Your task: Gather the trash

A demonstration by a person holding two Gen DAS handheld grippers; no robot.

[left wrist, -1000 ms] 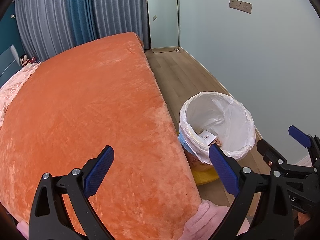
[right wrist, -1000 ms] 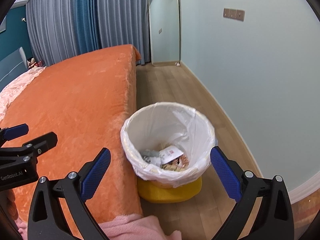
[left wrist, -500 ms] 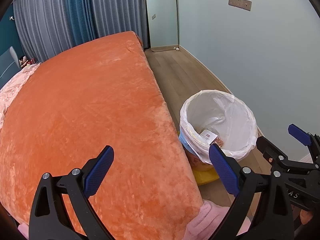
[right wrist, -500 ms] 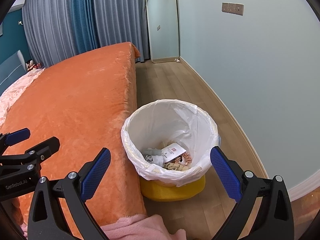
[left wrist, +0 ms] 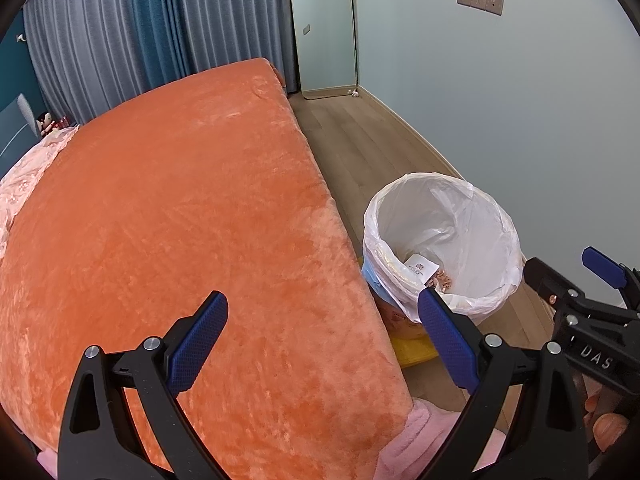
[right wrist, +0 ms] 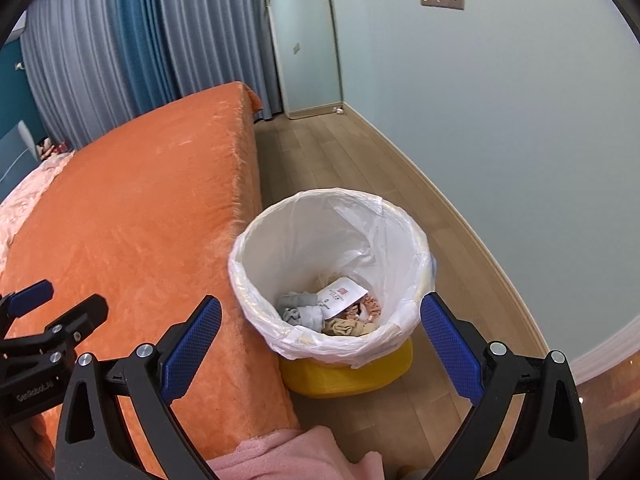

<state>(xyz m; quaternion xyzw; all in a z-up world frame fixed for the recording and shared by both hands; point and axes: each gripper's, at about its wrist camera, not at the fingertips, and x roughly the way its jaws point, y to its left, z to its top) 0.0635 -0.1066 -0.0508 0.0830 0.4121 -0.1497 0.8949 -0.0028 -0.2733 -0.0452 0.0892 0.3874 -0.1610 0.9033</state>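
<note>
A yellow trash bin with a white plastic liner (right wrist: 320, 216) stands on the wood floor beside the bed; it also shows in the left wrist view (left wrist: 472, 200). Inside lie a white paper slip (right wrist: 344, 296), grey and beige crumpled scraps (right wrist: 308, 314) and pinkish bits. My right gripper (right wrist: 320, 328) is open and empty, above the bin's near rim. My left gripper (left wrist: 322, 330) is open and empty, over the bed's near right corner, left of the bin. Each gripper shows at the edge of the other's view.
The bed with an orange plush blanket (left wrist: 160, 220) fills the left. A pink fabric (right wrist: 280, 456) lies at the bottom edge. A pale blue wall (right wrist: 500, 140) runs close on the right, with a standing mirror (right wrist: 308, 40) and curtains (right wrist: 120, 48) at the far end.
Both grippers have stayed open and empty. The right wrist view has lifted and shifted slightly, so the bin sits more central between its fingers. The left gripper has barely moved.
</note>
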